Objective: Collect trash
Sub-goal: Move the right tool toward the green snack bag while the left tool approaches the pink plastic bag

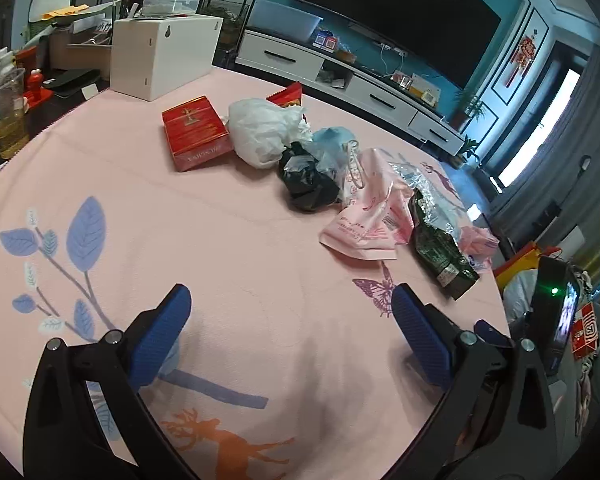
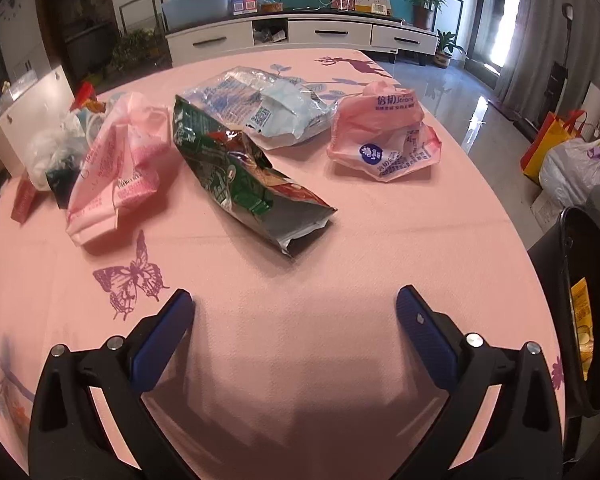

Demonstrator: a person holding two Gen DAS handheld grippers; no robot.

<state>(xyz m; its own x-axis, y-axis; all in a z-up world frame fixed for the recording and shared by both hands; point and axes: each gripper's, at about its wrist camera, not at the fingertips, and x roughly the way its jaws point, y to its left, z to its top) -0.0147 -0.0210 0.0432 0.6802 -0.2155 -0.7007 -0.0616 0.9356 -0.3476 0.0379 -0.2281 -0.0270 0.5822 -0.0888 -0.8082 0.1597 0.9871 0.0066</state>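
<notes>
Two grippers are held over a desk (image 2: pixel 340 280) strewn with trash.
The jaws of the left gripper (image 1: pixel 291 300) and right gripper (image 2: pixel 295 304) are spread wide, nothing held; a green bag (image 2: pixel 240 176), pink bags (image 2: pixel 116 168) and a red box (image 1: pixel 194 132) are seen lying ahead.

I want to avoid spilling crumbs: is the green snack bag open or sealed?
Open. The green snack bag lies flat on the pink tablecloth, and its near end gapes, showing the silver lining. Whether anything is inside, cannot tell.

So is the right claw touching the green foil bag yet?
Apart. The right wrist view shows bare pink tablecloth between the open right claw and the green foil bag.
</notes>
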